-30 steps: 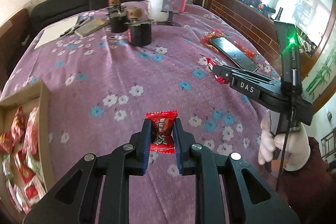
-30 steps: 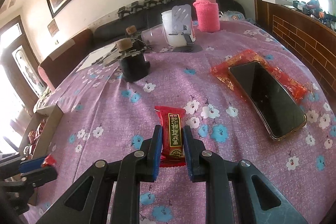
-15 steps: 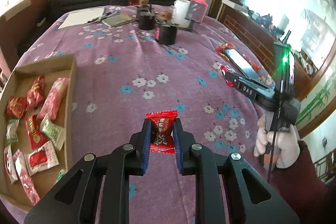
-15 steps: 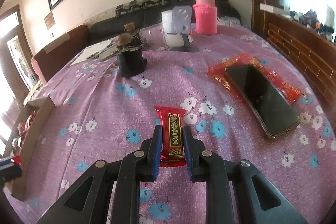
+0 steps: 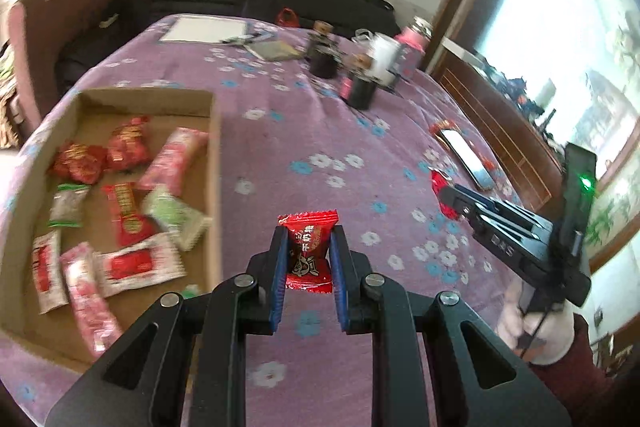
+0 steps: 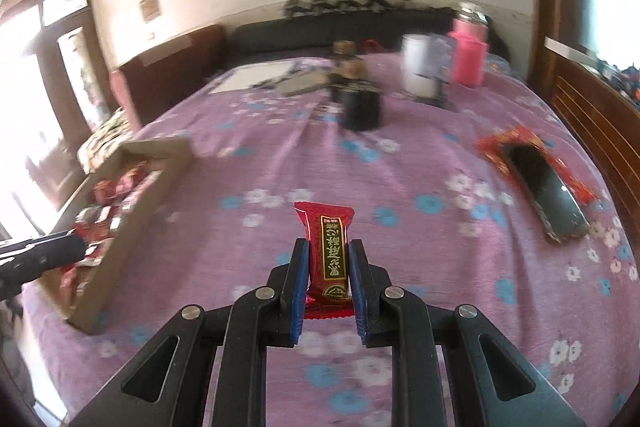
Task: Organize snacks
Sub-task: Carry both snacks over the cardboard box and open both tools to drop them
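Note:
My left gripper (image 5: pixel 308 239) is shut on a small red candy (image 5: pixel 309 247), held above the purple flowered cloth just right of a shallow cardboard box (image 5: pixel 214 163) with several wrapped snacks inside. My right gripper (image 6: pixel 329 251) is shut on a red snack bar with a dark label (image 6: pixel 329 255), over the middle of the table. The same box (image 6: pixel 132 223) lies to its left. In the left wrist view the right gripper (image 5: pixel 446 195) shows at the right with a red wrapper at its tip, held by a hand (image 5: pixel 536 331). The left gripper's tip (image 6: pixel 60 251) enters at the right wrist view's left edge.
A phone (image 6: pixel 548 195) lies on a red wrapper (image 6: pixel 512 139) at the right. Dark jars (image 6: pixel 360 107), a white cup (image 6: pixel 420 71), a pink bottle (image 6: pixel 468 55) and papers (image 6: pixel 260 75) stand at the far end. A wooden ledge (image 6: pixel 592 115) borders the right side.
Both grippers have swung left with their snacks still held. The cardboard box has come fully into the left wrist view and has entered the right wrist view.

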Demonstrator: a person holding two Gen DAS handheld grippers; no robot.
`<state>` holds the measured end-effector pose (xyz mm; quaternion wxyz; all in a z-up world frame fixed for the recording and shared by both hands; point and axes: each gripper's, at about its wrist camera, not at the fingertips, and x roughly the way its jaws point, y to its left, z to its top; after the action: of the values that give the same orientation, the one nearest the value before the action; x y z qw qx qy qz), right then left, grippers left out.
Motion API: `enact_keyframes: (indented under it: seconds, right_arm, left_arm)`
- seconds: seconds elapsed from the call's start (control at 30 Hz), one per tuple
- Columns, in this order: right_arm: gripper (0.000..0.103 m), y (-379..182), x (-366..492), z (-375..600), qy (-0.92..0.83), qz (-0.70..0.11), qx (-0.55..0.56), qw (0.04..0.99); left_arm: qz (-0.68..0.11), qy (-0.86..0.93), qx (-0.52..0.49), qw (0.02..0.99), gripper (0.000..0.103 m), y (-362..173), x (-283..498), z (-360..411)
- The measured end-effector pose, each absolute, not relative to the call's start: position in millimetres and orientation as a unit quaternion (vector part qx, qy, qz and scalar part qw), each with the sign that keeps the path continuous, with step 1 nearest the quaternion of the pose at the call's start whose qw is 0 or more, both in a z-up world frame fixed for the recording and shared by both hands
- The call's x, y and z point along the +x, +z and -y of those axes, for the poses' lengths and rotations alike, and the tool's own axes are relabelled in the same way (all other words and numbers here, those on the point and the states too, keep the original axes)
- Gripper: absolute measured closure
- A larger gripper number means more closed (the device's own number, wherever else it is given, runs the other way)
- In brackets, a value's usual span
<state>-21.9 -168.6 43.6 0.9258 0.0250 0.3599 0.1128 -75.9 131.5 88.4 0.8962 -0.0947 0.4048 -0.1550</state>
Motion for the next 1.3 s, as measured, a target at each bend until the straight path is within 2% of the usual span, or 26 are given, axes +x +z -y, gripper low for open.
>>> enact_keyframes:
  seconds: [0.47,0.97,1.3]
  right_arm:
    - [0.084,66,-10,36,0.254,-0.387,0.011,0.886]
    - [0.084,51,52,-88,0.306,-0.435,-0.029,0.846]
    - [0.083,25,86,-112,0.299,-0.468,-0.024,0.831]
  left_arm:
    - [-0.389,-0.043,-0.199,0.898,0.085,73,-67,-271]
    - [-0.441,-0.039,-0.197,0.875,0.085,39,-23,-285]
    - [-0.45,-0.036,-0.212,0.867,0.083,32,-18,-290]
